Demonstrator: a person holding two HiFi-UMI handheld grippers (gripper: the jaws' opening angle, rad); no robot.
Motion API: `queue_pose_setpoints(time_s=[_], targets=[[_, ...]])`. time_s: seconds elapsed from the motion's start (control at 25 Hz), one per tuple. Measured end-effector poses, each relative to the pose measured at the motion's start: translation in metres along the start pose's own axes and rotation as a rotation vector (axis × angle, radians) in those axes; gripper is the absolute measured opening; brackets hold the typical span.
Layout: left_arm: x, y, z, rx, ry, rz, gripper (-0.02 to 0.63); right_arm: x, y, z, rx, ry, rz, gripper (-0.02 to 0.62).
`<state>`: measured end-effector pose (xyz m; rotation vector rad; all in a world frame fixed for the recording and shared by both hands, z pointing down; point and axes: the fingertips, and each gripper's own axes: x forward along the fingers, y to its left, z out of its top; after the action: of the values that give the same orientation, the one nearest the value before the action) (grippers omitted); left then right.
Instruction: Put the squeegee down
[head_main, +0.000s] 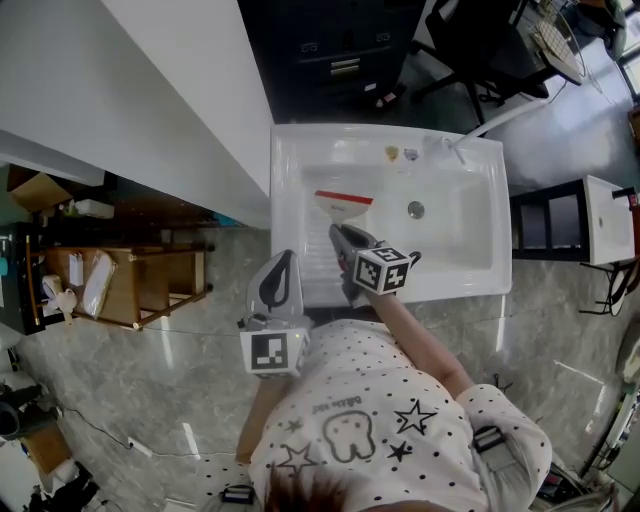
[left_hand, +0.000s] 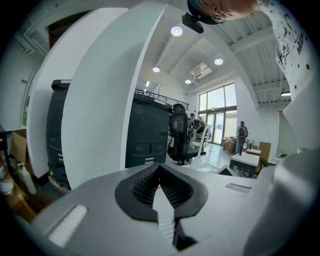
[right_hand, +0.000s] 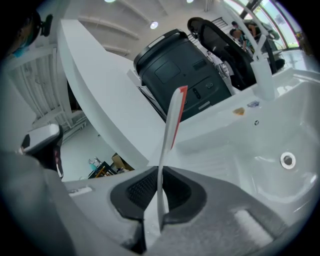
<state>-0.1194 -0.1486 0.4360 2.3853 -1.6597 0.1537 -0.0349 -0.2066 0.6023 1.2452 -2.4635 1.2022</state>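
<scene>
1. Holding the squeegee in my right gripper, I have the jaws clamped on its near end. In the right gripper view that thin pale sheet stands pinched between the ribbed black pads.
2. From the head view, the squeegee is a flat white piece that widens away from me. A red band runs along its far edge.
3. In the right gripper view I see the squeegee edge-on. It is a narrow off-white blade rising from the right gripper, with the red strip showing only near its tip.
4. The squeegee is over the white sink, above the ribbed drainboard on the left side. It sits left of the basin with the round drain.
5. I cannot tell whether the red edge touches the sink surface or hangs just above it.
6. My left gripper is near my body, just outside the sink's front rim. Its jaws are pressed together with nothing between them, as the left gripper view shows.
</scene>
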Motion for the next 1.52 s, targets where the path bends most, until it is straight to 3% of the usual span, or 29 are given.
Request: queue_pose_setpoints(time_s=[0.88,1.52], targets=[[0.009,0.002,0.003,-0.030,0.036,0.027,-0.005,0.030,-0.019,-0.024,0.118,0.105,-0.001,0.018],[0.022,0.006,0.001,-0.028,0.056,0.044,-0.005,0.042,-0.028,-0.033,0.144,0.151,0.008,0.020]])
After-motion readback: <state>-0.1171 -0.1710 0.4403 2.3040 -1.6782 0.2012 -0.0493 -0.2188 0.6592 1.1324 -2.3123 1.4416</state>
